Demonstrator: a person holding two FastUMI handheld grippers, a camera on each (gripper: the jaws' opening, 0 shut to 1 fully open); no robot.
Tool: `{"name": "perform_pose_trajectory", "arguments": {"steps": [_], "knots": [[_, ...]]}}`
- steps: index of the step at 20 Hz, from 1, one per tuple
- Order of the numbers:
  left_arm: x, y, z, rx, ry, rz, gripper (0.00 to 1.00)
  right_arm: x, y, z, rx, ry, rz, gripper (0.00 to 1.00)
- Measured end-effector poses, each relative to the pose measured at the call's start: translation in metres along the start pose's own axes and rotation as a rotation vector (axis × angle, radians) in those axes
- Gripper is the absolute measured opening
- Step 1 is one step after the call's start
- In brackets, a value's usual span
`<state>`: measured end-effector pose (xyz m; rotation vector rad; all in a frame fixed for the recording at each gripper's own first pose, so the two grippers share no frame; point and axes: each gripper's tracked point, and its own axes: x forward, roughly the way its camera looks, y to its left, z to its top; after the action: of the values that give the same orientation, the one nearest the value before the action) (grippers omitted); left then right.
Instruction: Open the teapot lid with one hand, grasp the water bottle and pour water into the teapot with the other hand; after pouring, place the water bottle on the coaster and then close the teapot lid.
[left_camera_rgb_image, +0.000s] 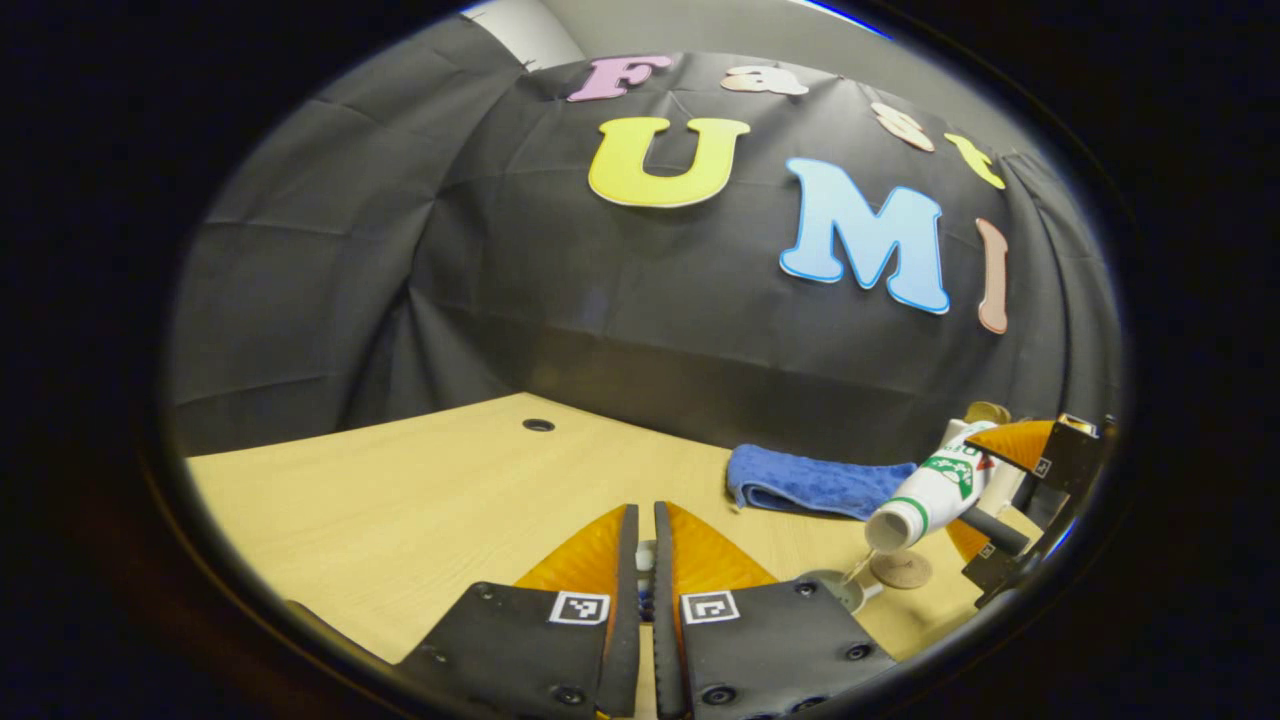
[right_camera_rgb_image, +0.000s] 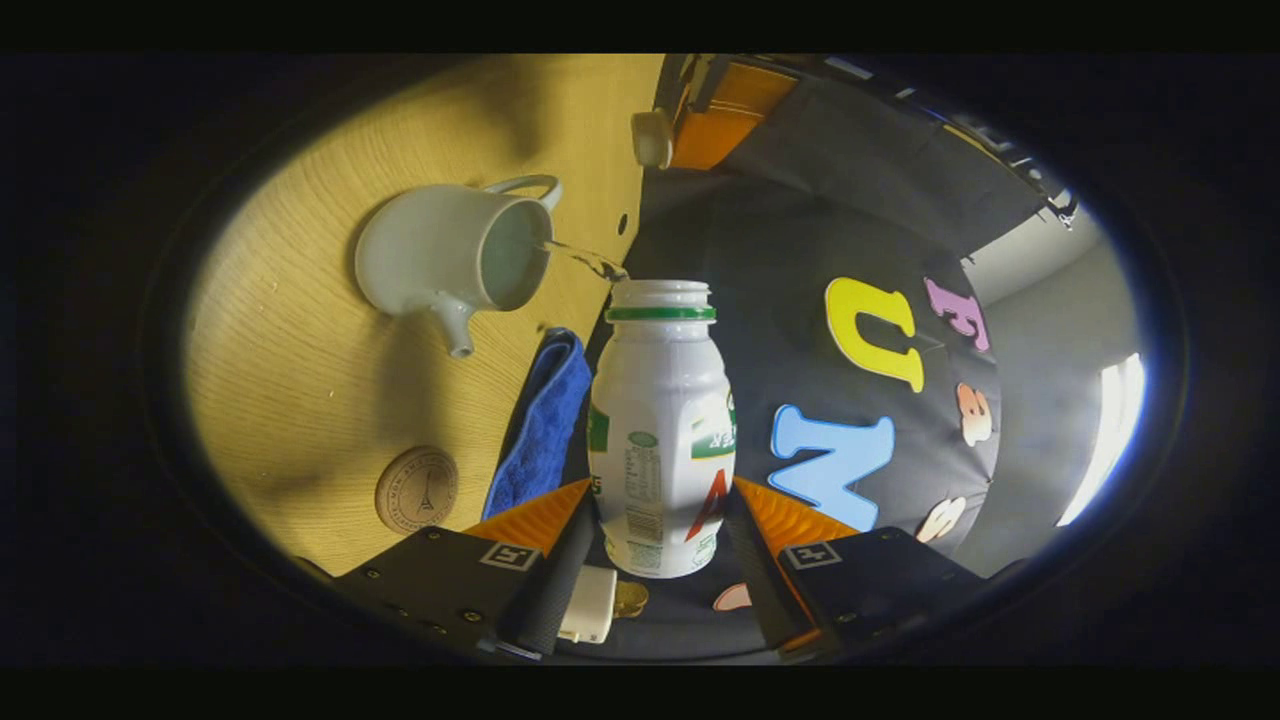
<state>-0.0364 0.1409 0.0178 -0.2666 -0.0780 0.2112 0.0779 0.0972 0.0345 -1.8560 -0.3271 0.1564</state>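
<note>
Water bottle (right_camera_rgb_image: 660, 430): held tipped over in the right gripper (right_camera_rgb_image: 655, 520), both fingers pressed on its sides; its long axis slants mouth-down toward the teapot (right_camera_rgb_image: 450, 255), water streaming into the uncovered opening.
Surface: a pale wooden table (left_camera_rgb_image: 400, 500) with a blue cloth (left_camera_rgb_image: 815, 482) and round coaster (right_camera_rgb_image: 417, 489), black fabric wall behind.
Left gripper (left_camera_rgb_image: 645, 560): clenched around a small object, mostly hidden, hard to identify.

Pale wooden table (left_camera_rgb_image: 420, 480), black cloth wall (left_camera_rgb_image: 520, 290)
</note>
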Motion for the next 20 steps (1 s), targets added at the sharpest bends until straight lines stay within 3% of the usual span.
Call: {"name": "perform_pose_trajectory", "arguments": {"steps": [6,7,9,10,20], "knots": [[0.0,0.003,0.001,-0.002,-0.003,0.01,0.16,0.001,-0.004,-0.004,-0.02,0.003,-0.007,0.73],[0.0,0.004,0.0,-0.005,0.0,0.011,0.09,0.002,-0.005,-0.004,-0.027,0.005,-0.01,0.73],[0.001,0.003,0.0,-0.006,0.002,0.012,0.16,0.002,-0.007,-0.005,-0.034,0.004,-0.013,0.73],[0.0,0.005,0.001,-0.006,0.001,0.014,0.13,0.001,-0.007,-0.005,-0.036,0.003,-0.014,0.73],[0.002,0.007,-0.002,-0.011,0.007,0.019,0.16,0.002,-0.014,-0.004,-0.074,-0.002,-0.028,0.73]]}}
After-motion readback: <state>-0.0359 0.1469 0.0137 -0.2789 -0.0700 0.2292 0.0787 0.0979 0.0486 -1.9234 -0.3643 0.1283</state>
